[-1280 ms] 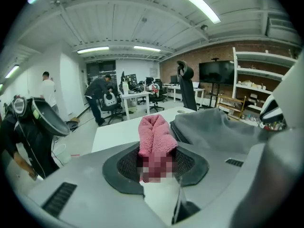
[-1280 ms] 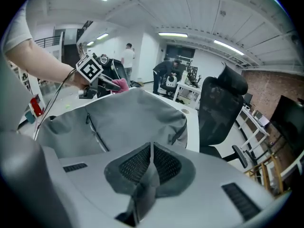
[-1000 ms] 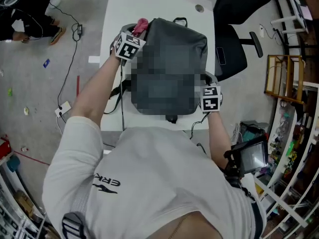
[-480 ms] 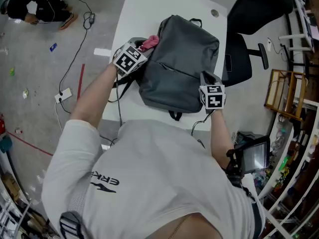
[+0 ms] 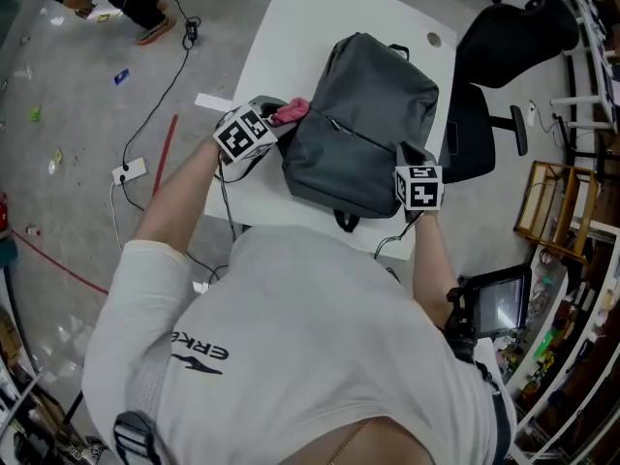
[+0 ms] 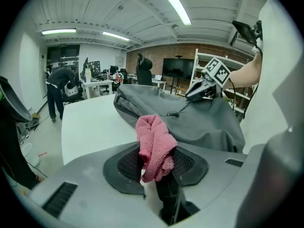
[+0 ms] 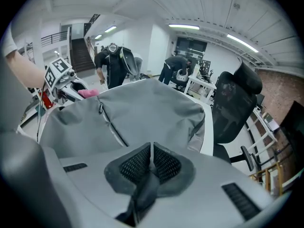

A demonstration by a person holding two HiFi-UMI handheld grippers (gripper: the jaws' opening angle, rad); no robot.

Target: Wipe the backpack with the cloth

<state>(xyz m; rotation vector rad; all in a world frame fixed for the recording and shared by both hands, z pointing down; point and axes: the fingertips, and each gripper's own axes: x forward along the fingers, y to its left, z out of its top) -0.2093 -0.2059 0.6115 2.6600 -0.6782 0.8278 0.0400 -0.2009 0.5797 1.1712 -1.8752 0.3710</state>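
On the white desk (image 5: 291,27), just ahead of both sets of fingers, the grey backpack (image 5: 373,129) lies flat with its front zip pocket facing up. Its long axis runs away from the person, slanting a little toward the right fingers' side. The top carry handle (image 5: 398,50) points to the desk's far edge, and the bottom end lies nearest the person.

The pink cloth (image 5: 291,112) is bunched between the fingers of the left gripper (image 6: 156,158), which are clamped on it. A fold of the cloth stands up past the fingertips, and it meets the backpack's left side edge about midway along. The right gripper (image 7: 151,163) sits at the backpack's near right corner. Its fingers are pressed together with only a hairline slit between them, and I cannot make out anything caught there. The grey fabric spreads out directly beyond them.

A second ago the cloth was up by the backpack's far left corner. It now sits lower along that side, closer to the person, while the right fingers keep the same corner.

Beyond the right fingers, off the desk's edge, stands a black office chair (image 5: 484,95). Out past the left fingers, cables (image 5: 145,114) trail across the floor.
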